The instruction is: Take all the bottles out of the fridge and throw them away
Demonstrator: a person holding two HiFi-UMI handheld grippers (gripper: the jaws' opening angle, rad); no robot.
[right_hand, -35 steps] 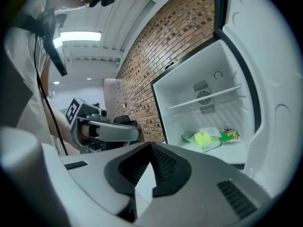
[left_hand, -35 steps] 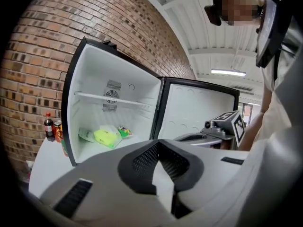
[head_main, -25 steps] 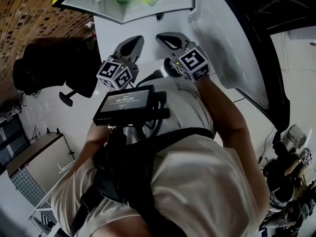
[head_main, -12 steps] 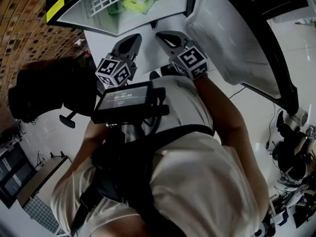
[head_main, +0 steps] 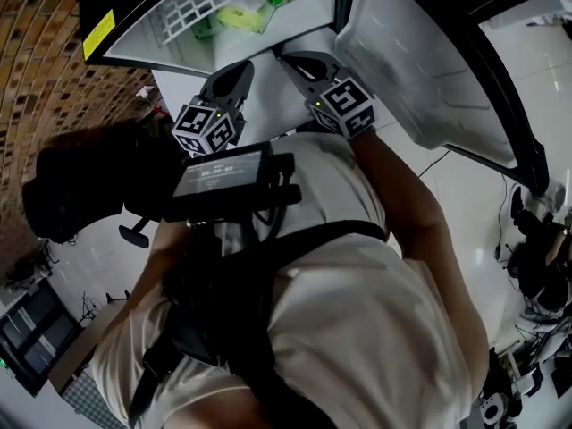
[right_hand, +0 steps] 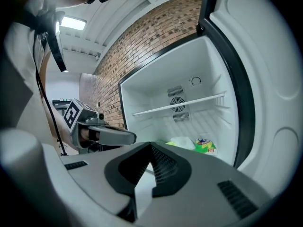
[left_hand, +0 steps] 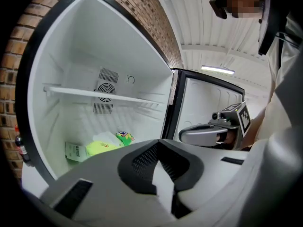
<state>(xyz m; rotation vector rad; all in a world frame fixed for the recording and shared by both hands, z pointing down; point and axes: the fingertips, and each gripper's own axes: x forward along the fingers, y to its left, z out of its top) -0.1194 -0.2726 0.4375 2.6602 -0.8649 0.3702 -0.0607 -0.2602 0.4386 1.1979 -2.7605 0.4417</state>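
Observation:
The fridge point(head_main: 179, 25) stands open ahead of me. On its floor lie a yellow-green item point(left_hand: 102, 147) that may be a bottle on its side, a white and green packet point(left_hand: 73, 151) and a small colourful packet point(left_hand: 124, 137); the same colourful packet point(right_hand: 204, 145) shows in the right gripper view. My left gripper point(head_main: 238, 70) and right gripper point(head_main: 297, 61) are held side by side just outside the opening. Both are shut with nothing between the jaws. Each sees the other: the right gripper point(left_hand: 203, 134) and the left gripper point(right_hand: 106, 135). The rest of the fridge floor is hidden behind the jaws.
The fridge door point(head_main: 420, 61) swings open at the right, close to my right arm. One bare wire shelf point(left_hand: 99, 94) crosses the fridge above the items. A brick wall point(head_main: 45, 88) runs along the left, with a dark chair point(head_main: 80, 186) below it.
Both grippers have moved a little toward the fridge opening, still shut. More of the fridge interior and its items shows at the top of the head view.

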